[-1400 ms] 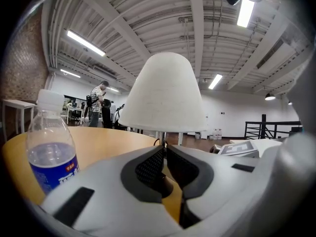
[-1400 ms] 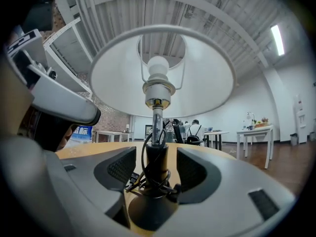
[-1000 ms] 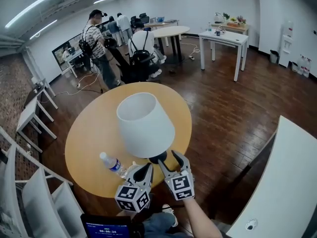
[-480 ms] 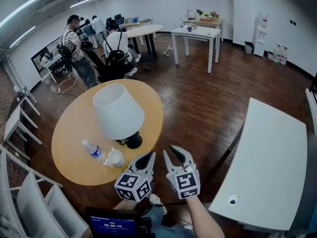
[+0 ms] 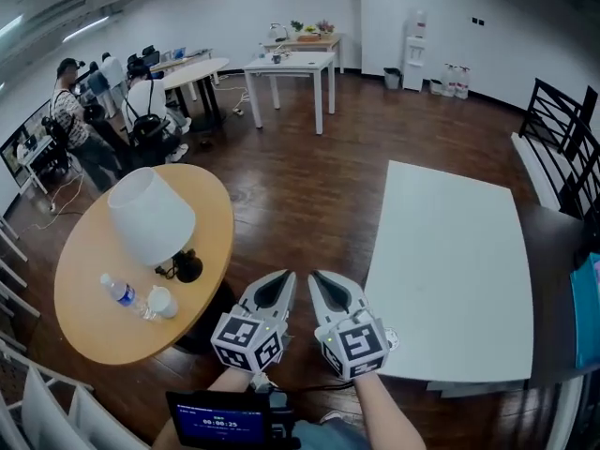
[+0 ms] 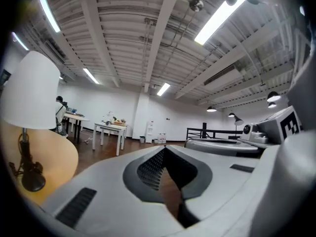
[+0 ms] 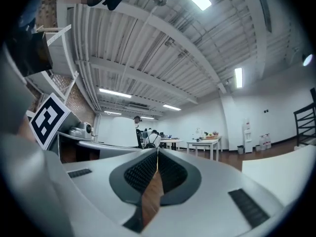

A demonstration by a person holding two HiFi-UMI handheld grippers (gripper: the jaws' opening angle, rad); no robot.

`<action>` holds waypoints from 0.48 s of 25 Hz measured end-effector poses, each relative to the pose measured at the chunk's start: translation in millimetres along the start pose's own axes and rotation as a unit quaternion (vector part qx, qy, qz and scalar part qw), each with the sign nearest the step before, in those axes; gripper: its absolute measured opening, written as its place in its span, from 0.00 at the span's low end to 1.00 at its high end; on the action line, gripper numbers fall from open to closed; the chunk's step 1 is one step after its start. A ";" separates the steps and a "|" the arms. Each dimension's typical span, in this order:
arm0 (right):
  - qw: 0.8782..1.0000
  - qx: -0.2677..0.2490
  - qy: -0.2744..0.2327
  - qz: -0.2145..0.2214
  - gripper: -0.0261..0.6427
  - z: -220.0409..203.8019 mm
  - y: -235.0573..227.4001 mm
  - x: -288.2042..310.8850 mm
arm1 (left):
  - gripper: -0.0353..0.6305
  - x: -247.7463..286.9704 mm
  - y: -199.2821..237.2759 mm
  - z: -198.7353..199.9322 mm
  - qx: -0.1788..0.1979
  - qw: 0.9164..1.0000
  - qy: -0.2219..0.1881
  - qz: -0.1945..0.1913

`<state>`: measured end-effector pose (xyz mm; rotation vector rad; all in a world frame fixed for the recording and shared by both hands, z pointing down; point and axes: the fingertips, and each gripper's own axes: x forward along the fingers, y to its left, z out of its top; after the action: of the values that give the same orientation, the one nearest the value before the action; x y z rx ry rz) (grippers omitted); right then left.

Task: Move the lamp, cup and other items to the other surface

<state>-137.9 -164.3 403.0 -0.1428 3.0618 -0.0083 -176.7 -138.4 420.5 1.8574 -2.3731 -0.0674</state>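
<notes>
The lamp [image 5: 150, 218], with a white shade and a black base, stands on the round wooden table [image 5: 84, 331]. Beside it are a water bottle [image 5: 120, 293] and a white cup [image 5: 160, 301]. My left gripper [image 5: 283, 279] and right gripper [image 5: 320, 279] hover side by side over the floor between that table and the white rectangular table [image 5: 450, 270]. Both are shut with nothing in them. The right jaws have just been closing on nothing. The left gripper view shows the lamp [image 6: 29, 90] far to the left of its shut jaws [image 6: 165, 151]. The right gripper [image 7: 158, 153] points level across the room.
Dark wooden floor [image 5: 309, 172] lies between the two tables. Several people [image 5: 84, 125] are at desks at the far left. White tables [image 5: 291, 64] stand at the back, black chairs [image 5: 562, 129] at the right, and white racks [image 5: 37, 411] at the bottom left.
Both grippers have drawn back from the lamp's base and swung right, off the round table toward the white one. The right jaws went from open to shut. The lamp stayed put.
</notes>
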 end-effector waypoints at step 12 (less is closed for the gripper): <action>0.998 -0.008 -0.009 -0.060 0.05 14.6 -36.9 -63.5 | 0.06 18.7 -75.2 4.2 0.005 0.998 -0.012 -0.068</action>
<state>-70.3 -195.1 393.7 -0.3266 3.0306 0.0102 -109.2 -175.0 409.2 2.0310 -2.2644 -0.0924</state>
